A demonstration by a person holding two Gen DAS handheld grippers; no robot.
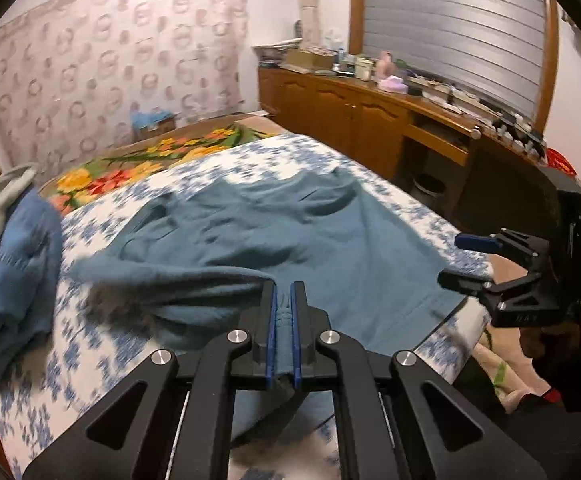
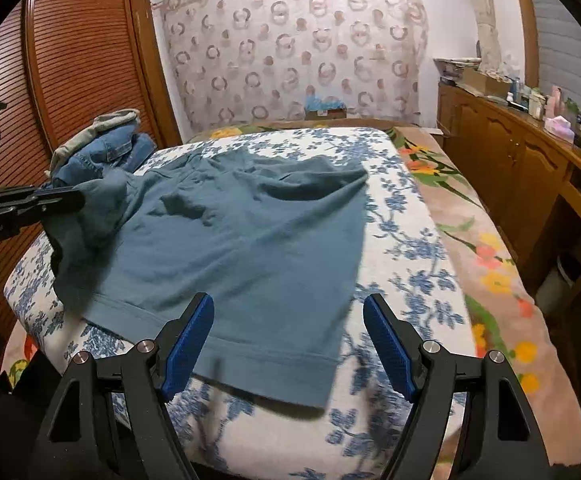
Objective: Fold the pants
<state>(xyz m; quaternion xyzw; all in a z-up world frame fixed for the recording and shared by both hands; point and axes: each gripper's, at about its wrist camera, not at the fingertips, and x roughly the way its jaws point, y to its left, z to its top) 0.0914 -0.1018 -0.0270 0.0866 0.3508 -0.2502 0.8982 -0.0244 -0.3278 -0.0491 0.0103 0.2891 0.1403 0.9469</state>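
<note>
Left wrist view: left tongs [image 1: 284, 300] clamp teal cotton pants [image 1: 274, 232] hem, lifted mid-fold. Right tongs [image 2: 288, 336] wide, empty, over pants' near hem; next, grip it.

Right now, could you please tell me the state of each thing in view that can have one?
Left gripper: shut on a fold of the teal pants.
Right gripper: open, holding nothing, jaws over the near hem.
Teal pants: spread on the bed, left edge lifted, not yet folded.
Denim pile: bunched at the bed's far-left corner.
Cabinet doors: closed.
Window shutter: down.
</note>
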